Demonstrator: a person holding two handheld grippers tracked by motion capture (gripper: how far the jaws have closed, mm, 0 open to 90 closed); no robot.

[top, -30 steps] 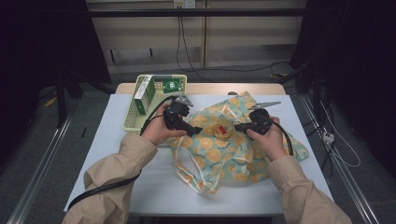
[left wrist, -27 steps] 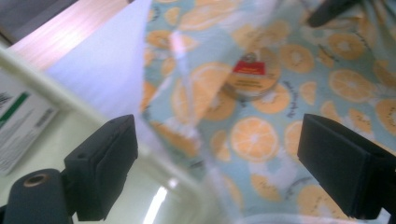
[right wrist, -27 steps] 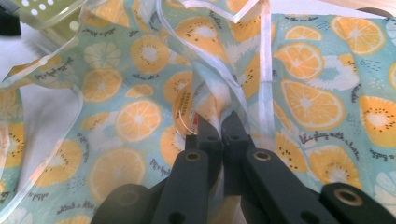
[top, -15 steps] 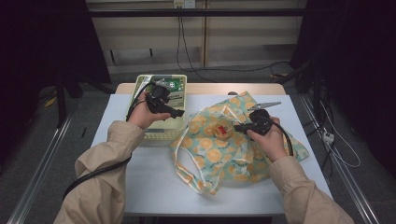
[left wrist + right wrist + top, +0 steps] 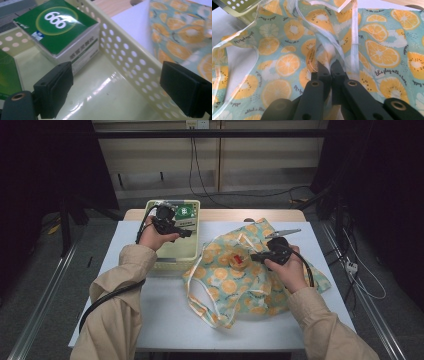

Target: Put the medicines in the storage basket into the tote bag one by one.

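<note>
Left tool point(image 5: 120, 92), jaws spread and empty, hangs inside the yellow basket point(image 5: 172, 251) near the bench's far left corner; the green box point(image 5: 58, 32) lies just ahead, nearest this hand. Right tool point(image 5: 327, 68) is clenched on the orange-print bag point(image 5: 250, 280) mid-bench.

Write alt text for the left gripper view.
Two open black fingers hover inside a pale yellow perforated basket, aimed toward a green box marked 666. An orange-print bag lies beyond the basket wall.
</note>
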